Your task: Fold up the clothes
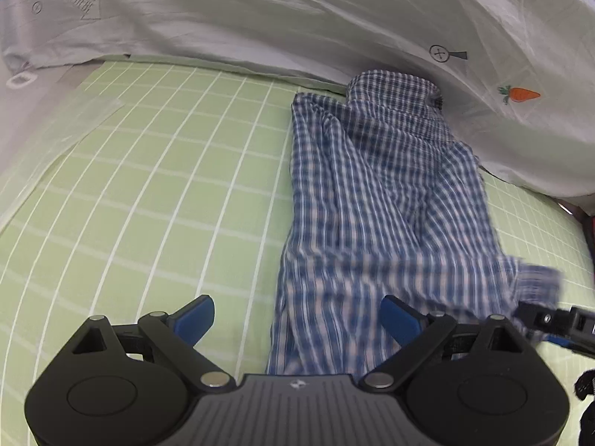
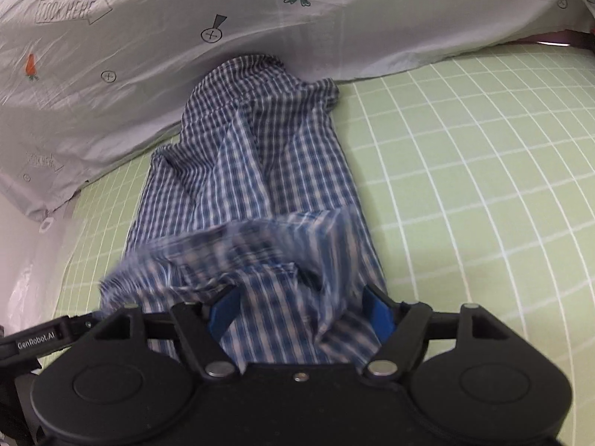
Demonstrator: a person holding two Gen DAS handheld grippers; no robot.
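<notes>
**Checked shirt runs lengthwise away from both grippers**

The blue-and-white checked cotton shirt [image 2: 260,171] lies on the pale green grid-patterned bedsheet [image 1: 148,186], its long axis running from the grippers toward the grey printed duvet [image 1: 260,29], which its far end touches. The right gripper [image 2: 297,316] is nearer: its jaws stand spread with the shirt's near hem bunched loosely between them, apparently not pinched. The left gripper [image 1: 297,319], also spread, straddles the shirt's left edge, holding nothing.
</notes>
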